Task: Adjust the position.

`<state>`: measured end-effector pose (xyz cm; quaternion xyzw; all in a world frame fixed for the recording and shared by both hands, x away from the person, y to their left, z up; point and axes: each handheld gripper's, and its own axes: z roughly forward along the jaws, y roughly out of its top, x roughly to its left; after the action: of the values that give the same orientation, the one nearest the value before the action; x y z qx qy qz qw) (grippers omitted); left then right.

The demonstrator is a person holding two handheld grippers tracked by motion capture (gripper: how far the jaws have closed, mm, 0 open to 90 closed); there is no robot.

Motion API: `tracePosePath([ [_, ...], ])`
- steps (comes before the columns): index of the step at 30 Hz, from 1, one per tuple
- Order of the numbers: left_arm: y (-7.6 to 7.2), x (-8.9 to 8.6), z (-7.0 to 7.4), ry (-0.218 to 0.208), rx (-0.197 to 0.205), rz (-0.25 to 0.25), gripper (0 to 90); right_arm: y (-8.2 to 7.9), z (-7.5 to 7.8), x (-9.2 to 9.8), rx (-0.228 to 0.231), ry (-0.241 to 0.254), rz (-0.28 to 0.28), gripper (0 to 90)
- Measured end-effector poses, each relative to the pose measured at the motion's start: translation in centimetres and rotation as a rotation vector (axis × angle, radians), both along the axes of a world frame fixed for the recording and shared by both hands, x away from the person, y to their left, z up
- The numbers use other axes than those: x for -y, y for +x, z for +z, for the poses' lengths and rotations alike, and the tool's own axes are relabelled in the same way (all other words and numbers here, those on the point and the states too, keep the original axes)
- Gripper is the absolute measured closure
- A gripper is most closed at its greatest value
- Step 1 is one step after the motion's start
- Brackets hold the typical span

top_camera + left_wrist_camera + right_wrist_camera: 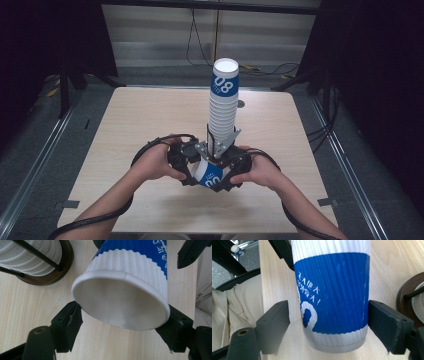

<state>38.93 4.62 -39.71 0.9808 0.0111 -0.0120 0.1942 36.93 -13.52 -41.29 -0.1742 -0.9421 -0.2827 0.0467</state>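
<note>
The blue-and-white paper cup lies tilted just above the bench, between both hands; the left gripper pinches its rim end; the right gripper straddles its base end, jaws spread, one pad touching, the other apart; behind stands 1 tall cup stack in a wire holder.

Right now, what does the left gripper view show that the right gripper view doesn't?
Left gripper view: the cup with its open mouth facing the camera, the rim pinched by the left claw, and the stacked cups. Right gripper view: the cup's closed bottom and part of a big white numeral, with the right claw open around it. Both: that cup, the dark holder base, the table.
</note>
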Motion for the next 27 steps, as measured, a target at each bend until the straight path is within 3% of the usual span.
tracePosePath([
  [5,-0.01,0.01,-0.03,-0.004,-0.005,0.0,25.7,0.0,-0.1,-0.22,0.004,-0.016,0.002,21.8],
  [8,0.02,-0.03,-0.04,-0.007,-0.006,-0.001,25.7,0.05,-0.11,-0.19,0.015,-0.025,0.002,28.7],
  [17,0.05,0.02,0.06,0.001,-0.007,0.005,24.9,-0.08,0.0,-0.44,0.066,-0.052,0.045,30.4],
  [27,0.14,0.18,0.24,0.0,0.0,0.0,24.5,-0.06,0.02,-0.09,0.087,-0.033,0.058,30.6],
])
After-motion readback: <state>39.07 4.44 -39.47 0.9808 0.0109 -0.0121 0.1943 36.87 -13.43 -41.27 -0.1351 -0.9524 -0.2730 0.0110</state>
